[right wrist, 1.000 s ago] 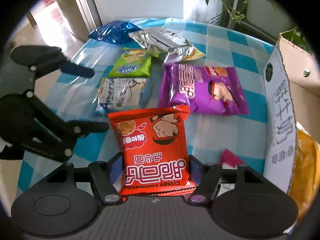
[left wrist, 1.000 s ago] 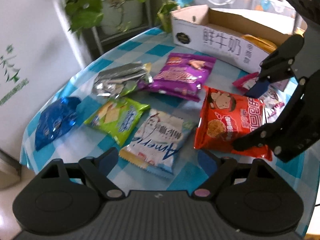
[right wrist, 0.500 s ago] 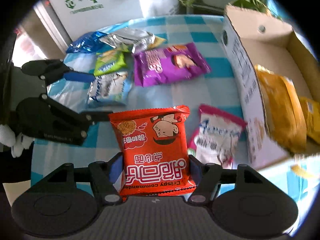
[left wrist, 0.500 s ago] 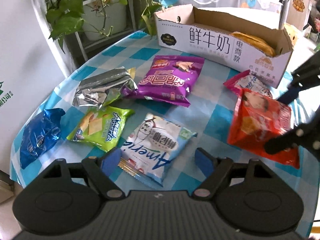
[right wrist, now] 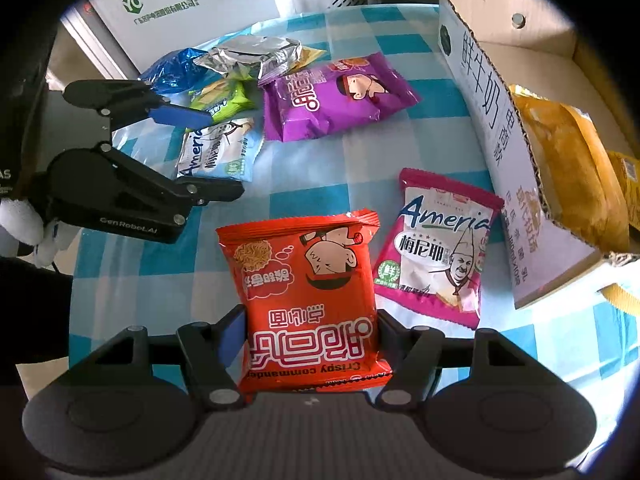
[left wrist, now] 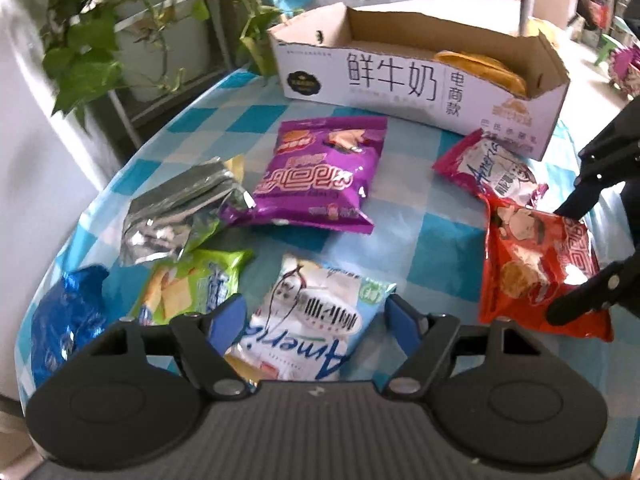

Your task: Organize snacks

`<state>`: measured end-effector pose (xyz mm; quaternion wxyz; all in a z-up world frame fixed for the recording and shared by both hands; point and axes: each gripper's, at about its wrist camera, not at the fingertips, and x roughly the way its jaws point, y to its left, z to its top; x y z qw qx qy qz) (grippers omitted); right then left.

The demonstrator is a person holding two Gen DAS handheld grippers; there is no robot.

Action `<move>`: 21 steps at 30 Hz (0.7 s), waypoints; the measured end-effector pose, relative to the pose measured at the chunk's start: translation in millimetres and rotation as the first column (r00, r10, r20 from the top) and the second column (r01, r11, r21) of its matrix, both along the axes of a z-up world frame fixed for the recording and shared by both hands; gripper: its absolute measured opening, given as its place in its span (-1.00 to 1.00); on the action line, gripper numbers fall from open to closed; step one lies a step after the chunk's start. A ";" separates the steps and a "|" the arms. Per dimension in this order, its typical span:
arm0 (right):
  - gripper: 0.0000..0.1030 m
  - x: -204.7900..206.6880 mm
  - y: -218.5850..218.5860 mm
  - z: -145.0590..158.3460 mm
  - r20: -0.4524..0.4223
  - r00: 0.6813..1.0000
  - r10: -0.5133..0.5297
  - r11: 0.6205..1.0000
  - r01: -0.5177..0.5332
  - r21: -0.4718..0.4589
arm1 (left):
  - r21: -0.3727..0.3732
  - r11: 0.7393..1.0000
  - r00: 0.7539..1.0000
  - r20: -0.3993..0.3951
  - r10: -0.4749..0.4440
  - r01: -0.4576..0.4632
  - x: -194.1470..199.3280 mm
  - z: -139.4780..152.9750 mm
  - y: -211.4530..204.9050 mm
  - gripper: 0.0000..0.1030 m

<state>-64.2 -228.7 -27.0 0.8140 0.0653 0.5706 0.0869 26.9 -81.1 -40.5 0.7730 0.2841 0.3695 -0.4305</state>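
Down in the left wrist view, the left gripper (left wrist: 316,316) straddles the white-blue packet (left wrist: 308,320) on the desk (left wrist: 436,248), its jaws just closing, pads not yet pressing. Over in the right wrist view, the right gripper (right wrist: 310,338) clamps the red packet (right wrist: 308,296) above the desk, near the cardboard box (right wrist: 492,120).

Materials and finish: glossy film packets, matt box.
Red snack packet (right wrist: 308,304) and purple packet (left wrist: 316,176): glossy plastic film; silver packet (left wrist: 180,208): crinkled metallic foil; milk carton box (left wrist: 420,80): matt corrugated cardboard; surface (left wrist: 440,248): smooth, shiny checked covering.
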 end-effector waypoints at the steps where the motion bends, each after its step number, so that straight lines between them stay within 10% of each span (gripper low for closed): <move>1: 0.43 0.5 0.4 -0.4 -0.001 1.000 0.000 1.000 0.000 0.001 | 0.002 1.000 1.000 0.003 -0.012 0.012 0.3 -0.4 -1.6 0.47; 21: 0.65 13.4 7.6 -9.6 0.015 1.000 0.019 0.999 -0.019 -0.029 | -0.052 0.989 0.987 -0.085 0.136 -0.141 -9.0 -1.9 7.6 0.24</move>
